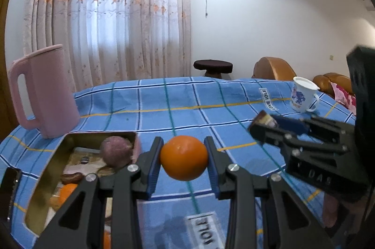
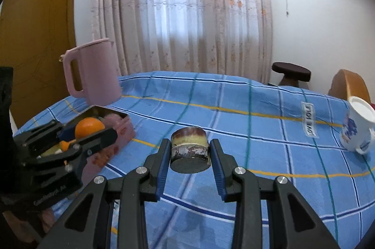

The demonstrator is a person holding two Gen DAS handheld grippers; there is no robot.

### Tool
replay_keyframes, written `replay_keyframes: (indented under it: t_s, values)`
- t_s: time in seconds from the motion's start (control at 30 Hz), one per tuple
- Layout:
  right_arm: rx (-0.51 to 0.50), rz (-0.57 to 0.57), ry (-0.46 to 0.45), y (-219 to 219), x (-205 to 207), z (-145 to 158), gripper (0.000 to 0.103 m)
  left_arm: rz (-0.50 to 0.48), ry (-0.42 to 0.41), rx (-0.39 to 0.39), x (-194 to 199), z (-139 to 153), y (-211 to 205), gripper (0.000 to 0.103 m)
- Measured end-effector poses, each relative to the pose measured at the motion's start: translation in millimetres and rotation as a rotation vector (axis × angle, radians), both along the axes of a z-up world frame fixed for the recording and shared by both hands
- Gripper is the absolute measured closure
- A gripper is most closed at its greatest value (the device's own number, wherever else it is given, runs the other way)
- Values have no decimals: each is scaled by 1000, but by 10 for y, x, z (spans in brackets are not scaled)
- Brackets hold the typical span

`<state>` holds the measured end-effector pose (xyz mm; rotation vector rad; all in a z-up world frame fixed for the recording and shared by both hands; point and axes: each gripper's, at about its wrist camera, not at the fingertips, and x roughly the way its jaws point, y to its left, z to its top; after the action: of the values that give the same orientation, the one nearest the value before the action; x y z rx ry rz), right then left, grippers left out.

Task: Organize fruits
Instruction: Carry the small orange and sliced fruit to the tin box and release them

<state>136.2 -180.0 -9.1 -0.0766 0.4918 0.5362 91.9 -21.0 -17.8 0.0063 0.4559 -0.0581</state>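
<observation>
My left gripper (image 1: 184,157) is shut on an orange (image 1: 184,157) and holds it above the blue checked tablecloth, just right of an open metal tin (image 1: 44,167). The tin holds a purple round fruit (image 1: 116,153), another orange (image 1: 66,192) and a brown fruit (image 1: 71,177). My right gripper (image 2: 189,152) is shut on a round layered cake piece (image 2: 189,150) and holds it above the cloth. In the right wrist view the left gripper (image 2: 77,138) with its orange (image 2: 89,128) is at the left, over the tin (image 2: 112,116).
A pink jug (image 1: 44,94) stands behind the tin at the back left. A white printed mug (image 1: 303,94) stands at the back right of the table. A dark stool (image 1: 212,66) and brown sofa (image 1: 276,68) lie beyond the table.
</observation>
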Motion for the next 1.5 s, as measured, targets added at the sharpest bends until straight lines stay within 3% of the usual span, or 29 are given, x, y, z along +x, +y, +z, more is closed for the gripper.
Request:
replay_keyframes:
  t_s: [0.33,0.67,1.0,1.3,1.37,1.5]
  values:
    - [34,182,4,770,-43,267,67,103,35,13,-227,101,615,66]
    - [-25,299,39,1441,-128,122,67,248,110,-10,-355,-104,1257,66]
    - [-110,345,131,1695,-136,-222,67,244,157,-27,-339,-274,1307,66]
    - [-131,376,160,1704,-195,-289,66,247,163,-31,-350,-275,1323,64]
    - [-128,373,163,1696,-196,-286,65,256,163,-31,-358,-268,1328,62]
    - [-111,346,154,1642,-199,-251,47,269,152,-49,-410,-228,1377,50]
